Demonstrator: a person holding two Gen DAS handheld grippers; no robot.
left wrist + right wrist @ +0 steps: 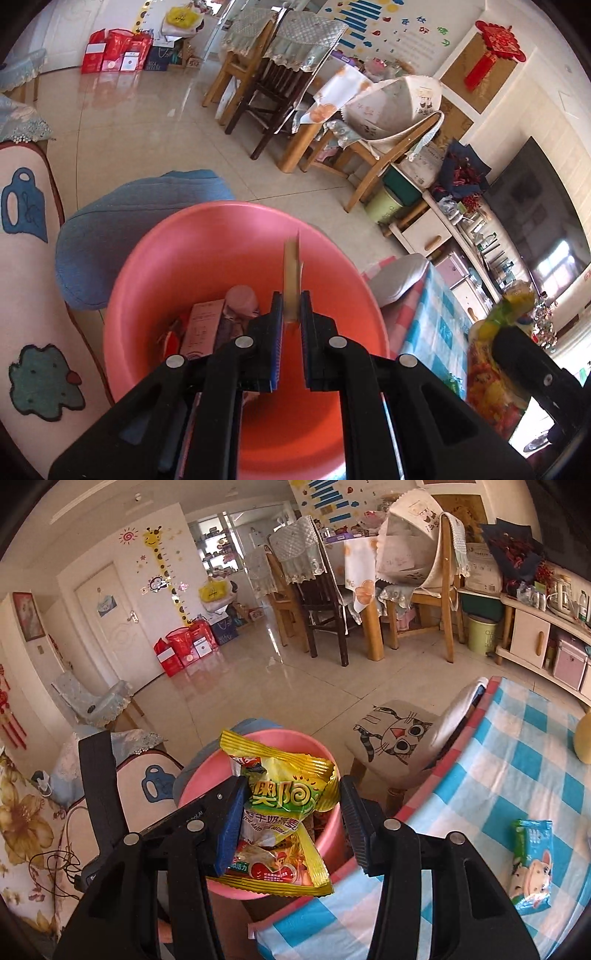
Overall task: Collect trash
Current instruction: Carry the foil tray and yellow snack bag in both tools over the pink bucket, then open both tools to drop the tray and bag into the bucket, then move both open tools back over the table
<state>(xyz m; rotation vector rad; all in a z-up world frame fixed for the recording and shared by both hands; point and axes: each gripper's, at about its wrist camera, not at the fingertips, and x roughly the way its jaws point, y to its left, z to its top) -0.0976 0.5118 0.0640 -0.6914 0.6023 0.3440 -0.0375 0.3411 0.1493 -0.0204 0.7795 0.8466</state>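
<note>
Left gripper — black moulded plastic linkage arms, round silver pivot pins, blue ribbed pads on flat black fingers. Right gripper — same black build, silver pins, one blue ribbed pad, the other pad dark and ribbed.

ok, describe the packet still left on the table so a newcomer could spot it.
Start at the blue-and-white checked tablecloth with its pink edge, right of the round pink plastic basin. Lying flat on it is a teal snack packet showing a white cartoon animal. Unlike the yellow crinkly snack bag between the right gripper's fingers, nothing touches it.
</note>
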